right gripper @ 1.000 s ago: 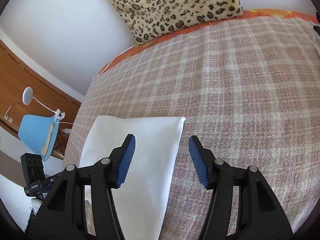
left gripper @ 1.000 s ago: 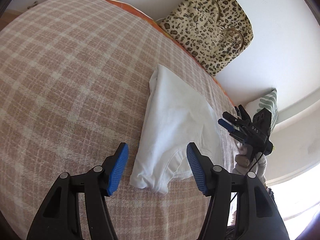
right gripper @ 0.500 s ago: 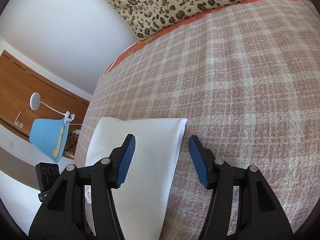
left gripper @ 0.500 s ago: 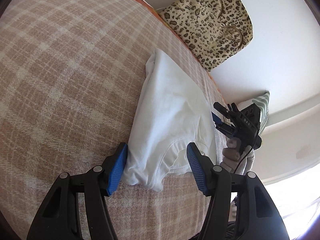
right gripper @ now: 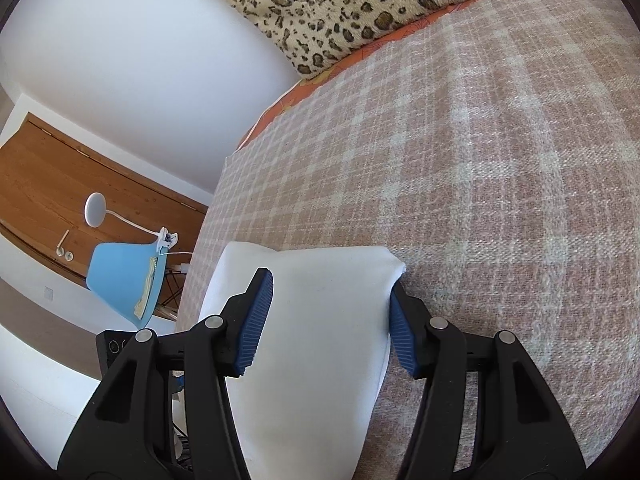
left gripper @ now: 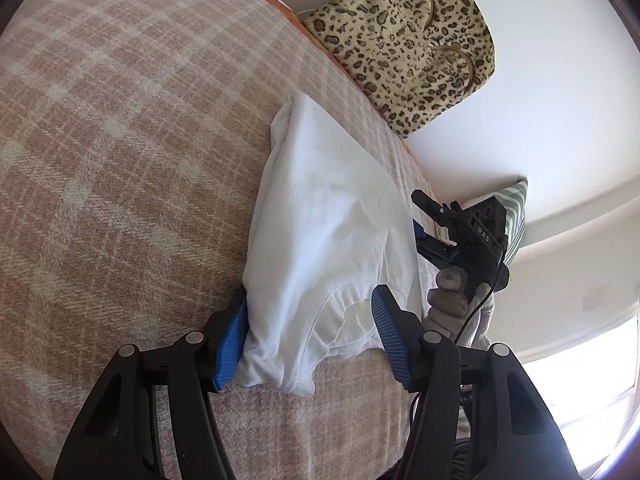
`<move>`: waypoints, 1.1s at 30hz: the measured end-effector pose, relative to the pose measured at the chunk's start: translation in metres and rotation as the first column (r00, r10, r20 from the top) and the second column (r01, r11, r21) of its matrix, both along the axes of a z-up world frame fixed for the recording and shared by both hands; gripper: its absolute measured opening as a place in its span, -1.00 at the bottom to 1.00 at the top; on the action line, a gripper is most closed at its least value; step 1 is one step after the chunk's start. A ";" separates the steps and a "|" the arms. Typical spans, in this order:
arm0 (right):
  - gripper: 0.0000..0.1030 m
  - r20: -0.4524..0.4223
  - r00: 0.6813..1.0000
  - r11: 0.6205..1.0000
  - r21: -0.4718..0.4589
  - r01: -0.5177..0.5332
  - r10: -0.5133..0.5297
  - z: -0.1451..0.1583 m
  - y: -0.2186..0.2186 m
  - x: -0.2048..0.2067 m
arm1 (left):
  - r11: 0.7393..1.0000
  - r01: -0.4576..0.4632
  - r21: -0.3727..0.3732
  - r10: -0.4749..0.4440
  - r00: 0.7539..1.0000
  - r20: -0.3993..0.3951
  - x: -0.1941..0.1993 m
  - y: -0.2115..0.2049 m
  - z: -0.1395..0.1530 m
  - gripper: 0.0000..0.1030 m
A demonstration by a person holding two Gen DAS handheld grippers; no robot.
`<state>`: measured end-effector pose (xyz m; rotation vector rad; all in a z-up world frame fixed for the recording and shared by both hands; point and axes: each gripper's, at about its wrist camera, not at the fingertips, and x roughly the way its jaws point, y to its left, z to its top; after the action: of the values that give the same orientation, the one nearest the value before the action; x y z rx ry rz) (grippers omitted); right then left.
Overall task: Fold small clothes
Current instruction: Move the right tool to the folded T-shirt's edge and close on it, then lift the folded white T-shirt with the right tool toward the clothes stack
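1. Left hand-held gripper [left gripper: 310, 340] was spread wide, pads not pressing; the neck end of the white garment [left gripper: 320, 232] lay btwn its jaws on the bed [left gripper: 120, 140].
2. Right hand-held gripper [right gripper: 332, 320] likewise unclenched, straddling a folded corner of the garment [right gripper: 316, 340].
3. Cloth looked light, soft, limp, prob. slippery in layers; best pinched at corners, both layers together.
4. Beyond: leopard cushion [left gripper: 408, 36] at the wall.
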<state>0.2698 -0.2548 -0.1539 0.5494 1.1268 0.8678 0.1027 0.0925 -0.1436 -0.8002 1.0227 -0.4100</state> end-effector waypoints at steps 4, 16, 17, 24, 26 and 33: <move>-0.02 -0.006 0.999 0.998 0.015 -0.053 0.053 -0.002 0.007 -0.005 | 0.999 0.036 -0.003 -0.036 0.999 -0.008 0.000 -0.007 0.001 0.06; -0.35 0.001 0.999 0.998 -0.037 -0.047 0.047 0.001 0.023 -0.005 | 0.998 0.046 0.053 -0.046 0.999 -0.005 0.012 -0.021 -0.002 -0.56; -0.44 0.007 0.999 0.998 -0.049 -0.044 0.044 0.002 0.024 -0.006 | 0.996 0.053 0.072 -0.053 0.999 0.001 0.011 -0.023 -0.001 -0.62; -0.79 0.073 0.997 0.987 -0.161 -0.018 0.030 0.014 0.030 -0.012 | 0.985 0.050 0.165 -0.059 0.997 0.049 0.004 -0.022 0.006 -0.71; -0.81 0.101 0.994 0.980 -0.198 -0.018 0.038 0.020 0.035 -0.015 | 0.974 0.060 0.219 -0.080 0.994 0.081 0.002 -0.028 0.012 -0.72; -0.84 0.162 0.986 0.978 -0.208 -0.004 0.039 0.046 0.036 -0.026 | 0.954 0.075 0.290 -0.120 0.982 0.143 -0.005 -0.040 0.024 -0.73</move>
<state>0.2440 -0.2185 -0.1083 0.2878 1.0571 0.7882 0.0981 0.0526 -0.1192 -0.4531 0.9471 -0.3947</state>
